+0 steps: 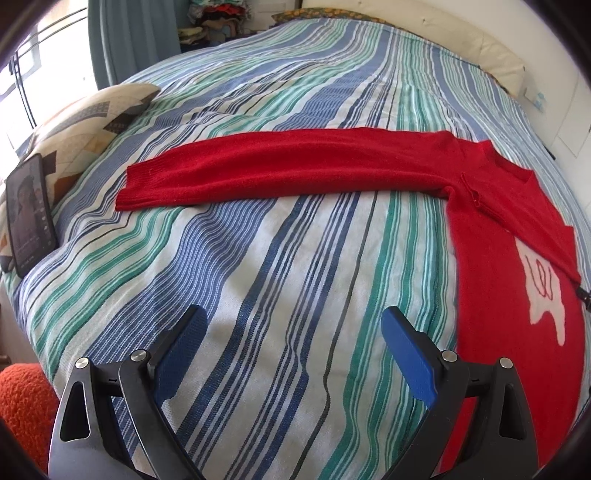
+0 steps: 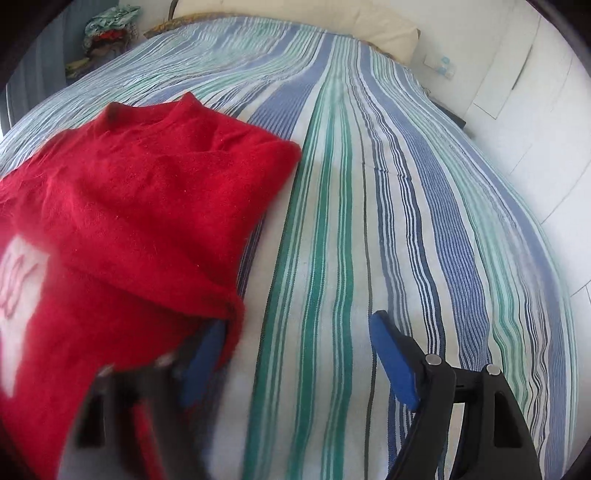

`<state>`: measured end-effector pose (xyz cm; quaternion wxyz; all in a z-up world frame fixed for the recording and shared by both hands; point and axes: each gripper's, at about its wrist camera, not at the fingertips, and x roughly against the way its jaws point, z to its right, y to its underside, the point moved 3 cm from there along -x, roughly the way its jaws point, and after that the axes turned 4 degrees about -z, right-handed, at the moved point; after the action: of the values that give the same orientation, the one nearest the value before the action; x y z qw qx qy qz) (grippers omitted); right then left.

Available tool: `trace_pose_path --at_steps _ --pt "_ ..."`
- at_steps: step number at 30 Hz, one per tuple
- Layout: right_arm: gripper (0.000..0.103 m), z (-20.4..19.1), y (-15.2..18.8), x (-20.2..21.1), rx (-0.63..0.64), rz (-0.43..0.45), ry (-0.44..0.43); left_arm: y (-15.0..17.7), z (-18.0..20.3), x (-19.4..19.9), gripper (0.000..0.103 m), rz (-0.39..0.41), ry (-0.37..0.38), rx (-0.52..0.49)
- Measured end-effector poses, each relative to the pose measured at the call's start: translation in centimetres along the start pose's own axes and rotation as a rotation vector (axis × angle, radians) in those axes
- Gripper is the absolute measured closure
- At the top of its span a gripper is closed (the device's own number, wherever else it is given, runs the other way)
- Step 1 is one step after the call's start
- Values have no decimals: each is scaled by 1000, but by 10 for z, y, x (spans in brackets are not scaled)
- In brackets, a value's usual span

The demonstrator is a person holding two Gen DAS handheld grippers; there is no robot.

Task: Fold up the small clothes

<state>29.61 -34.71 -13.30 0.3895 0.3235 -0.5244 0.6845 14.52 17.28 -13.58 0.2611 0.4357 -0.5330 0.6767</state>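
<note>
My left gripper (image 1: 293, 350) hangs with its blue pads spread wide and nothing between them, only bare striped bedspread (image 1: 258, 258) below. My right gripper (image 2: 295, 358) also stands wide apart; its right pad (image 2: 393, 363) is clear over the bedspread (image 2: 369, 203), while the left pad sits blurred at the cuff end of the red sweater's (image 2: 129, 203) folded sleeve, and I cannot tell whether it touches the wool. Nothing is clamped there. From the left wrist view, the sweater (image 1: 517, 258) lies flat just right of my left gripper, white motif up, with one long sleeve (image 1: 277, 166) stretched straight out across the bed toward the left. The other sleeve is folded diagonally over the chest. Left of that outstretched cuff, a phone (image 1: 31, 218) leans against a patterned cushion (image 1: 85, 122) at the bed's edge. An orange fuzzy thing (image 1: 26, 402) shows below that edge. Far across the bed there is broad open bedspread, ending at a cream pillow (image 1: 480, 48) by the wall. A heap of clothes (image 2: 107, 29) lies beyond the far corner.
</note>
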Motion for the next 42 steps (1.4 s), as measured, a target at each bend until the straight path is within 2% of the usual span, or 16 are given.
trace_pose_path --at_steps 3,7,8,10,12,13,15,16,18,20,23,27,30,36,39,42 --pt "26 4 3 16 -21 11 -18 0 2 4 7 18 -1 -11" --pt "26 -3 -22 57 -43 132 -115 -1 5 1 7 7 6 -18" --pt "26 -9 -34 64 -48 149 -181 -1 6 0 7 5 2 -25" --pt "26 -22 -56 64 -78 124 -388 -1 8 0 7 8 -3 -35" --pt "26 -36 -72 43 -136 17 -570 0 8 1 7 11 -7 -40" --pt "26 -41 -74 29 -166 -33 -602 0 8 1 7 10 -7 -41" --pt "26 -42 -74 1 -216 -97 -558 1 8 0 7 -2 0 -42" --pt "27 -38 -69 -16 -241 -140 -488 2 8 -1 7 -10 4 -43" --pt "35 -21 -52 -47 -306 -244 -312 2 9 -2 7 -17 8 -46" --pt "36 -1 -43 -41 -389 -192 -312 3 10 -2 7 -19 12 -54" --pt "35 23 -28 -14 -415 -147 -278 3 15 -3 7 -21 21 -67" --pt "32 55 9 37 -361 -68 -234 6 21 -3 7 -24 21 -92" --pt "28 70 51 75 -298 -30 -185 8 26 -5 7 -32 13 -115" --pt "27 60 144 139 -242 15 -153 14 31 -14 7 -65 -10 -144" --pt "23 47 176 163 -310 74 -164 18 33 -18 6 -75 -29 -162" --pt "18 34 191 177 -382 139 -206 21 32 -23 3 -89 -31 -160"
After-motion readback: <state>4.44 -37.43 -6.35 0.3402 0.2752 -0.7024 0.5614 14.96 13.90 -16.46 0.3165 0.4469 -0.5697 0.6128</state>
